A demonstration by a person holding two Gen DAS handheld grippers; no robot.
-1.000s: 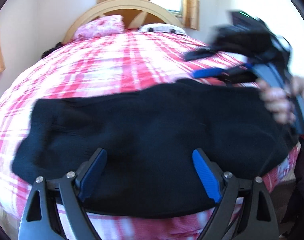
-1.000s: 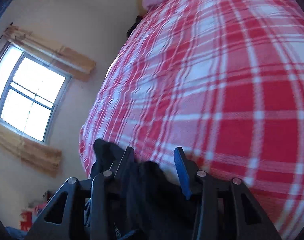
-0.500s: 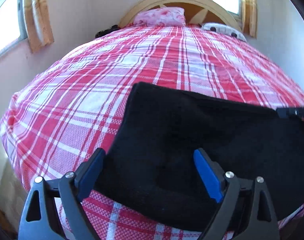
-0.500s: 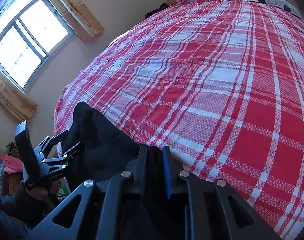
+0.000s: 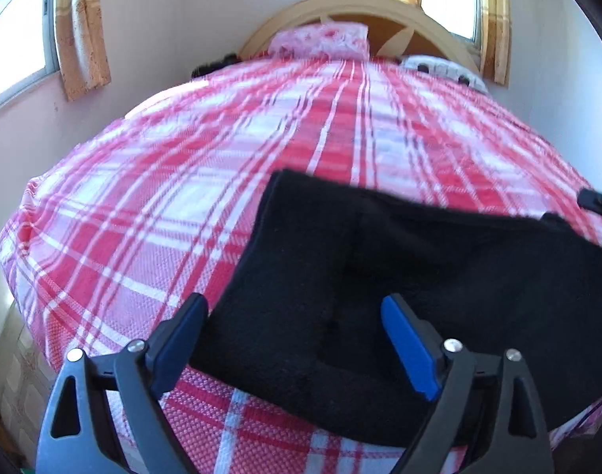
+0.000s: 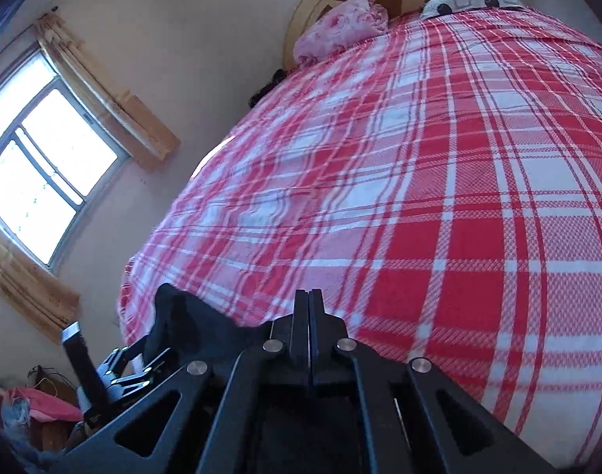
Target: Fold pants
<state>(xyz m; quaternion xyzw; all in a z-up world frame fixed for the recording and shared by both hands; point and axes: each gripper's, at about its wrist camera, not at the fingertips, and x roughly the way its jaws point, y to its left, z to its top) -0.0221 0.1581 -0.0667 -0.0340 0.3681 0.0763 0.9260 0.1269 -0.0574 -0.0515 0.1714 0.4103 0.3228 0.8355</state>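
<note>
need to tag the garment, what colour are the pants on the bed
Black; the pants show best in the left wrist view.

A bed [image 5: 206, 181] covered in red-and-white plaid was seen against pale walls [image 6: 174, 39]. An arched wooden headboard [image 5: 356, 4] and a pink pillow [image 6: 340, 27] were noted. Daylight was admitted through a side window [image 6: 44, 173] flanked by tan curtains [image 5: 83, 31].
</note>
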